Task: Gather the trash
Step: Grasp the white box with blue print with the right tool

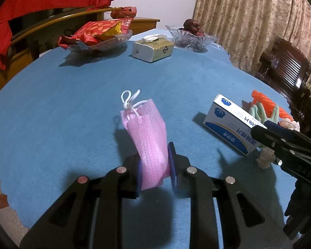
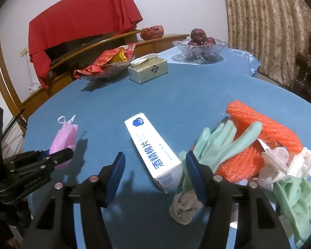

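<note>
Pink mask (image 1: 149,143) clamped in my left gripper (image 1: 155,174); white box (image 2: 155,151) lies at twelve o'clock between my right gripper's (image 2: 155,178) parted pads.

On the table (image 2: 176,87), the face mask (image 1: 147,137) stands up at the near left, pinched in the left gripper (image 1: 155,172). To its right lies the box (image 2: 153,149), its near end between the fingers of the right gripper (image 2: 155,178). Right of the box sits a heap: gloves (image 2: 224,143), foam netting (image 2: 259,124), crumpled paper (image 2: 304,161). A balled stocking (image 2: 182,209) lies nearest. Far side: snack dish (image 2: 105,64) left, tissue box (image 2: 148,70) middle, fruit bowl (image 2: 199,49) right.
</note>
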{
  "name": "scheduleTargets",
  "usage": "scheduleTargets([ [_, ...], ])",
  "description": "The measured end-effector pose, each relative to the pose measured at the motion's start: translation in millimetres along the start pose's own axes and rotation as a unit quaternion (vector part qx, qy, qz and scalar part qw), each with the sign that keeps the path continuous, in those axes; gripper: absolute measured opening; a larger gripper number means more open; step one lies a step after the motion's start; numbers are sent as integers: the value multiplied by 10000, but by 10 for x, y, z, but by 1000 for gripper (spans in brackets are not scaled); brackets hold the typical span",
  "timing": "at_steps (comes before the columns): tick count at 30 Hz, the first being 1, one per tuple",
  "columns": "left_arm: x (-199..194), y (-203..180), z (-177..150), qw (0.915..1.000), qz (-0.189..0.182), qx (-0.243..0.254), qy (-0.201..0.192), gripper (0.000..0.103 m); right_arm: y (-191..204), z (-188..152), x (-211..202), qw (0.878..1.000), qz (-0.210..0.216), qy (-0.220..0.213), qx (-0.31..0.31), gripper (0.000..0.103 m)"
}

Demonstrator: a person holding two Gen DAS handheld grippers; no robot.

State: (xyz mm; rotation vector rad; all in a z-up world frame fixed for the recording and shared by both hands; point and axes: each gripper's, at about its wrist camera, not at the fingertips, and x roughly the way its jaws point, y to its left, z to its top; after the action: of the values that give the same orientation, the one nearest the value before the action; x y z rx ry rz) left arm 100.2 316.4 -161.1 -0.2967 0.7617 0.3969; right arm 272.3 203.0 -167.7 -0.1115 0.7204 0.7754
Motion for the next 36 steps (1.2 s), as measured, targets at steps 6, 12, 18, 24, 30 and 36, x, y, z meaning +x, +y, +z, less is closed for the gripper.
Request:
scheduleTargets([
  [6,14,-19,-2,10000,9,-15,24,21,-3,13,105,9999,3,101,18,55],
  [12,28,-19,-18,10000,7,-17,57,21,-7,19,136,9997,133,158,89,41],
  [18,28,-13,-13,10000,14,-9,41,21,50,63,50,9991,325,160,231,37],
  [24,28,-3,-6,10000,9,-2,74,21,70,38,100,9991,258,256,221,40],
  [30,29,2,-10,9999,8,-20,101,21,70,13,198,9991,196,347,151,40],
  [36,53,6,-23,9999,9,-20,119,21,77,-48,351,9986,84,523,67,41],
])
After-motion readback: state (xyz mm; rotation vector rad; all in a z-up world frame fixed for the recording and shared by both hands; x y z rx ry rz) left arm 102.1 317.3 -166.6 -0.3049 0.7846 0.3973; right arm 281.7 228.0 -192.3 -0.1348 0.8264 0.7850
